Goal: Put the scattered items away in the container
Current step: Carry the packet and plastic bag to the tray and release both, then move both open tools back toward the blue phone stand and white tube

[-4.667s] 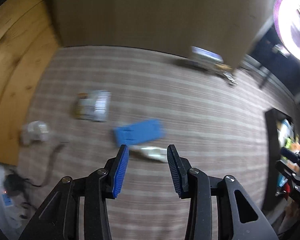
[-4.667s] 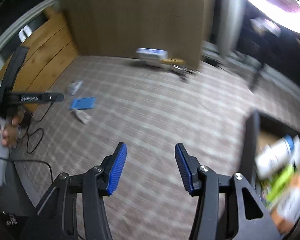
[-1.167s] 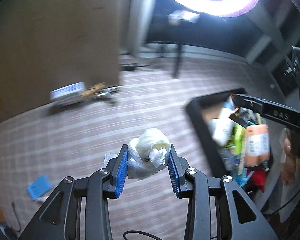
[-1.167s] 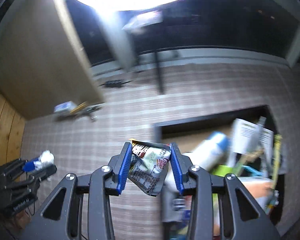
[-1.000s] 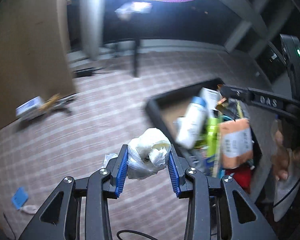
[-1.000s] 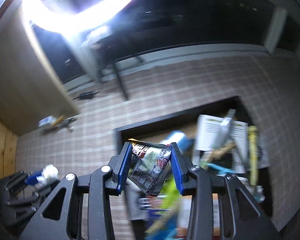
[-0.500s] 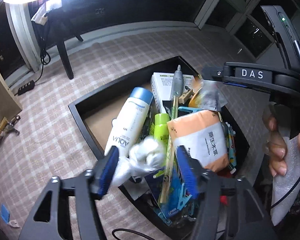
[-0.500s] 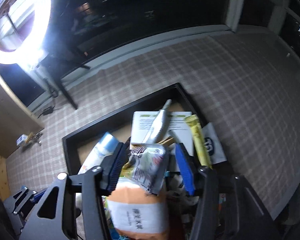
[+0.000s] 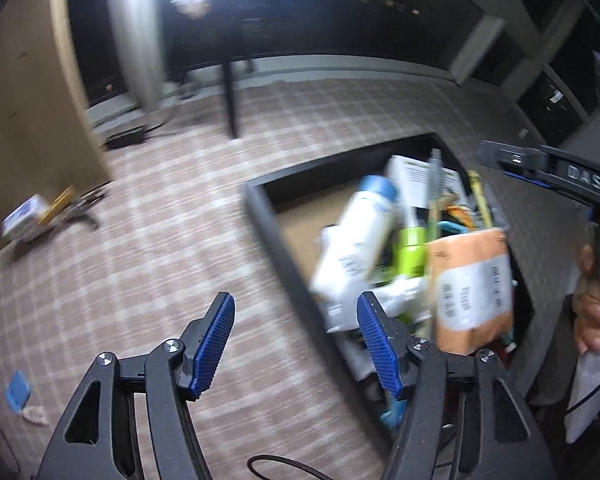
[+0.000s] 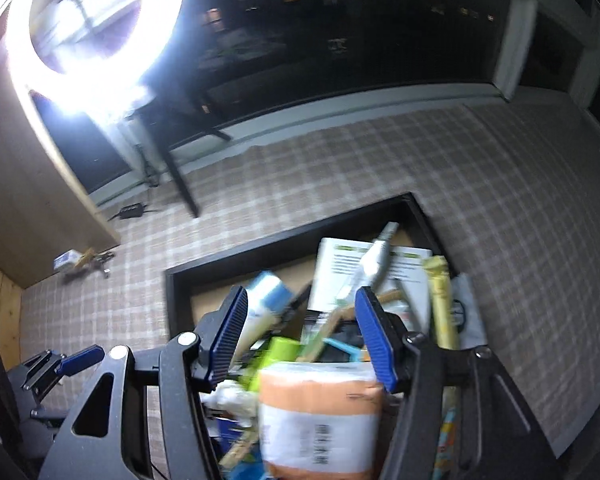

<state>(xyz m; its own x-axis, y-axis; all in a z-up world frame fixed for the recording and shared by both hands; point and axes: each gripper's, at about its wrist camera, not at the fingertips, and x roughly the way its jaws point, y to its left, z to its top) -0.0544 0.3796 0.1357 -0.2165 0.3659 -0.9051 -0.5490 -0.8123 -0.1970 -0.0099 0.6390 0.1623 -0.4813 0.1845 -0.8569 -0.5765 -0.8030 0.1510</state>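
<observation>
Matt black container (image 9: 284, 240), ribbed blue claw pads (image 9: 214, 344), woven checked floor (image 9: 148, 264)

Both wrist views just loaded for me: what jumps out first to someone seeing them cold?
The black container on the checked floor, heaped with clutter: a white bottle with a blue cap lying toward its left side and an orange packet nearest the cameras. Next, the ring light blazing at the upper left of the right wrist view. Both the left gripper and the right gripper are open and hold nothing.
</observation>
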